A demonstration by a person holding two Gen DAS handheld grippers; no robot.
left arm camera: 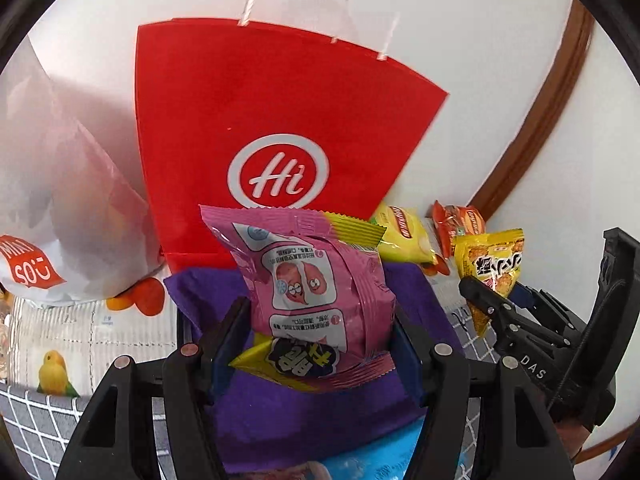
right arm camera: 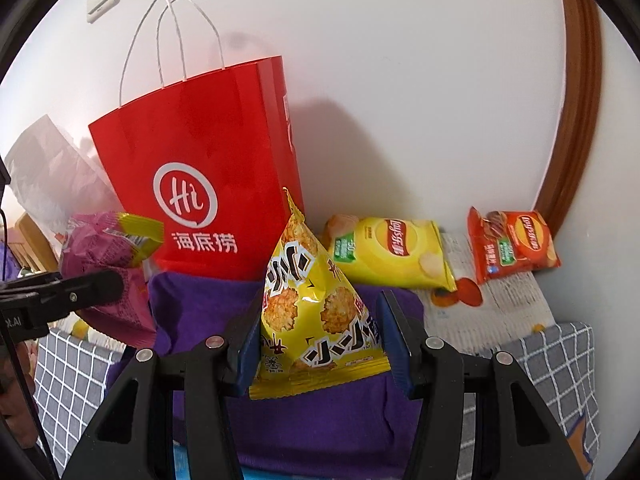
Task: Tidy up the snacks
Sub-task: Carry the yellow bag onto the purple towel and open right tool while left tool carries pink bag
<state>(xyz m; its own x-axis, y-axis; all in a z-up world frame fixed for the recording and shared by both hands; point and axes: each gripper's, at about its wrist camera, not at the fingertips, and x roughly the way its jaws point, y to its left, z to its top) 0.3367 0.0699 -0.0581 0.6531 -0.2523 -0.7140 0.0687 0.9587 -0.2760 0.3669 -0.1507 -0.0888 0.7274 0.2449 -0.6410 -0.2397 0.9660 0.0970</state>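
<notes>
My left gripper (left arm camera: 320, 320) is shut on a pink snack packet (left arm camera: 316, 284) with a yellow end, held up in front of the red paper bag (left arm camera: 276, 120). The packet also shows in the right wrist view (right arm camera: 104, 256). My right gripper (right arm camera: 318, 336) is shut on a yellow triangular snack bag (right arm camera: 312, 304), held above a purple cloth (right arm camera: 312, 420). That bag also shows in the left wrist view (left arm camera: 492, 272). The red bag (right arm camera: 200, 160) stands upright against the wall.
A yellow Lay's bag (right arm camera: 392, 252) and an orange Lay's bag (right arm camera: 512, 244) lie by the wall at right. A white Miniso bag (left arm camera: 52, 200) leans at left. A grey checked cloth (right arm camera: 560, 360) covers the surface. Brown door trim (right arm camera: 576, 100) runs at right.
</notes>
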